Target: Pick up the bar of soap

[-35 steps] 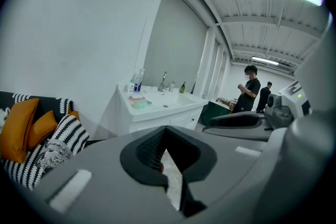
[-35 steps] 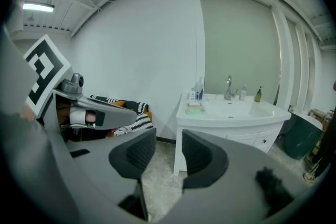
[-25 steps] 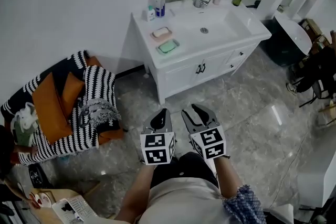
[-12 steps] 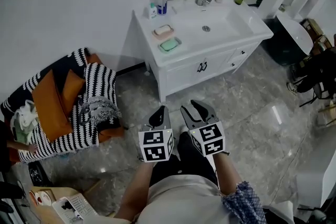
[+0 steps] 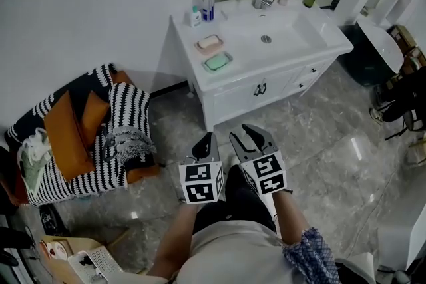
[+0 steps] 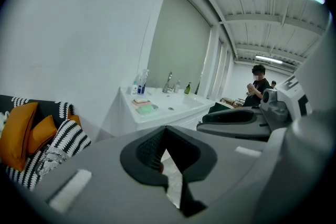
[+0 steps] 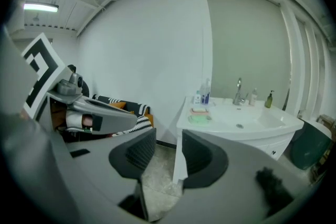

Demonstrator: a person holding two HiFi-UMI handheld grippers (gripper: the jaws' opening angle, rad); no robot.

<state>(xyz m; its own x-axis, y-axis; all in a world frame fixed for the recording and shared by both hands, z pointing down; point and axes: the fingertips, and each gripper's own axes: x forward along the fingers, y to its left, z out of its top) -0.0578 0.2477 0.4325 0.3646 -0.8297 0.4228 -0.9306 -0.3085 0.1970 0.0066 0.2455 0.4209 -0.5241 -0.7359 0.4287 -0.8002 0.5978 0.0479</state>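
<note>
Both claws hang empty over the near floor (image 5: pixel 319 136), the left claw (image 5: pixel 206 140) pinched shut and the right claw (image 5: pixel 250 138) half open, likely readied for the bar of soap (image 5: pixel 210 42) lying far off in its pink dish on the vanity tabletop (image 5: pixel 247 58).

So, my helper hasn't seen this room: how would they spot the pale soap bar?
Find the white vanity by the wall; left of its basin sit a pinkish dish and a green dish. The bar lies in the pinkish one, nearer the bottles at the back.
</note>
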